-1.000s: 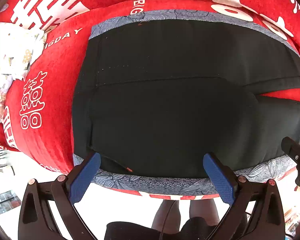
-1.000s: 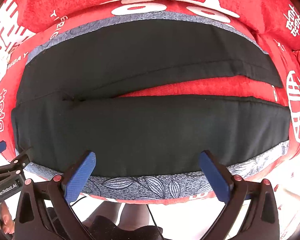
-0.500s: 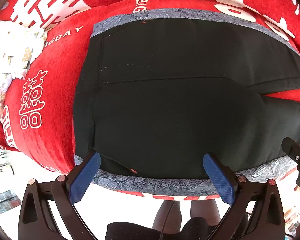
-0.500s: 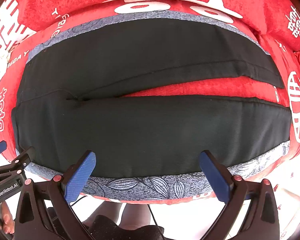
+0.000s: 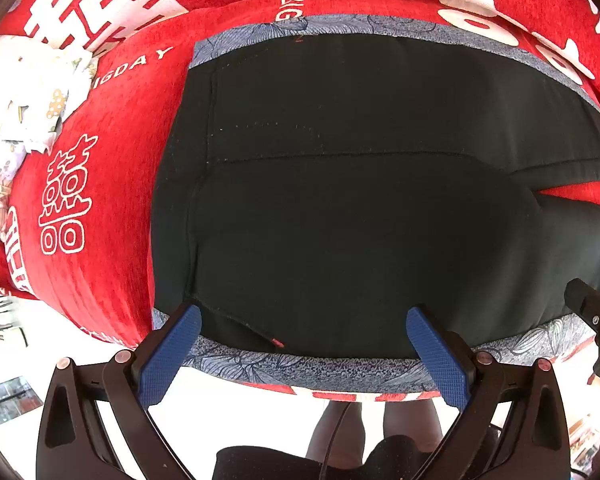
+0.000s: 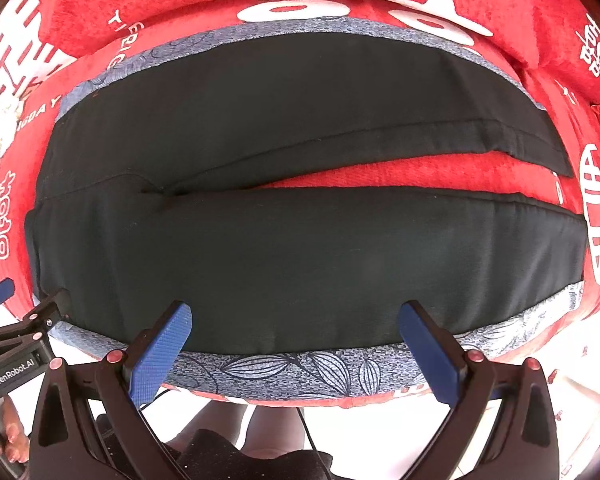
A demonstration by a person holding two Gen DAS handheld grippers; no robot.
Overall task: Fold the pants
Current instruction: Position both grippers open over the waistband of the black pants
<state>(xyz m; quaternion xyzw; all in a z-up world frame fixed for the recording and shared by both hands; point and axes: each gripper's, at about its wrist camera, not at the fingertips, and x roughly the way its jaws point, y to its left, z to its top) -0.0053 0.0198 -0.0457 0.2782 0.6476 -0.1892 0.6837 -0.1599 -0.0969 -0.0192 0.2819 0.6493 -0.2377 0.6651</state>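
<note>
Both the left gripper (image 5: 303, 322) and right gripper (image 6: 295, 320), spread wide and empty, have edged closer to the black pants (image 6: 300, 248), whose near edge looks next to be pinched.

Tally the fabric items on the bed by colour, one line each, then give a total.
Black pants: 1
Grey leaf-print mat: 1
Red blanket: 1
Total: 3

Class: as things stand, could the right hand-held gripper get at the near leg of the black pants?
Probably yes: the right hand-held gripper is open, the near leg lies flat just ahead, and nothing sits between them.
</note>
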